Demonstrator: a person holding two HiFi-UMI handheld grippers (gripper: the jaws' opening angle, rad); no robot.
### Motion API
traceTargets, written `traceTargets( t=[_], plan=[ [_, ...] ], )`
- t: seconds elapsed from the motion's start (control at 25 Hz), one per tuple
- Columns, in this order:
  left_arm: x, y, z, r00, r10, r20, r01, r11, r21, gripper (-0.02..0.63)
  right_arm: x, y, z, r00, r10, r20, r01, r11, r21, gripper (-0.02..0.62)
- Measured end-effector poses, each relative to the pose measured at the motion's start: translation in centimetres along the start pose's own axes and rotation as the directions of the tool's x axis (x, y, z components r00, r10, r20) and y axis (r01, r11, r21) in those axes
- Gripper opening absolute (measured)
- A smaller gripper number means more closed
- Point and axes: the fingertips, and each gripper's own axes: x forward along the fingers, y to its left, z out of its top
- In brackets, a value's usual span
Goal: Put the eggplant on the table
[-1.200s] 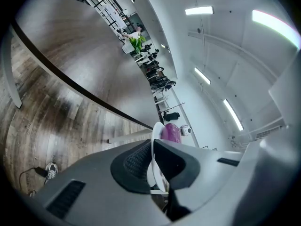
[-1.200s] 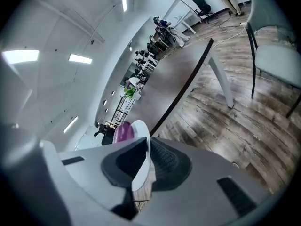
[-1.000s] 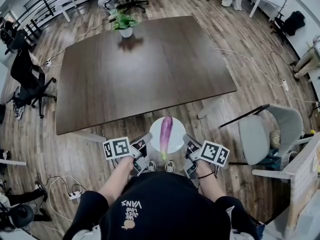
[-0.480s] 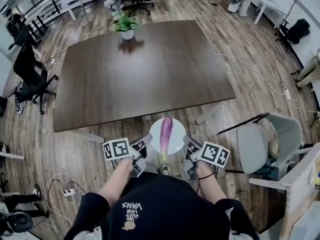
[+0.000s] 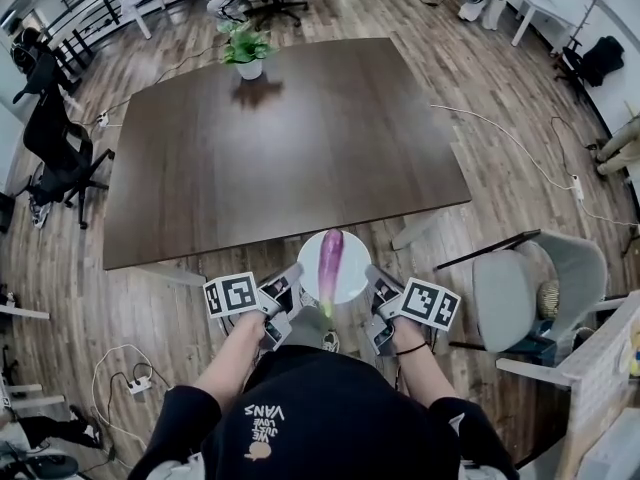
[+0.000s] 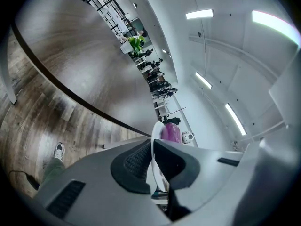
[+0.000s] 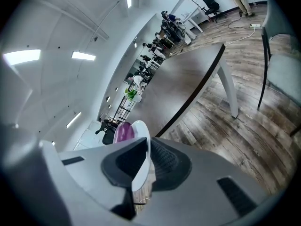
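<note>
A purple eggplant (image 5: 329, 257) lies lengthwise on a round white plate (image 5: 351, 276), carried in the air just short of the near edge of the big dark table (image 5: 280, 138). My left gripper (image 5: 291, 286) is shut on the plate's left rim and my right gripper (image 5: 372, 284) on its right rim. In the left gripper view the plate (image 6: 153, 164) stands edge-on between the jaws, the eggplant (image 6: 170, 133) showing past it. The right gripper view has the plate (image 7: 141, 161) pinched the same way, with the eggplant (image 7: 123, 133) behind.
A potted plant (image 5: 248, 48) stands at the table's far edge. A grey chair (image 5: 530, 283) sits to the right, a black office chair (image 5: 55, 158) to the left. Cables and a power strip (image 5: 135, 383) lie on the wood floor. The person's shoe (image 5: 328, 340) shows below the plate.
Both grippers have carried the plate and eggplant a little closer to the table's near edge. The grips have not changed.
</note>
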Motion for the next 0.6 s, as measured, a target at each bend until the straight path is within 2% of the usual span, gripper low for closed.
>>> traceTargets(
  t=[0.36,0.6],
  plan=[
    [4.1,0.5,4.6,1.000,-0.020,-0.024,0.020,1.000,0.016,0.028,3.6,-0.6,4.4,0.999,-0.017,0.029,0.017,1.000,0.005,0.035],
    [5.8,1.0,9.4,0.999,-0.022,-0.034,0.023,1.000,0.015,0.028,7.3,0.6,7.4,0.999,-0.024,0.037,0.023,1.000,0.013,0.035]
  ],
)
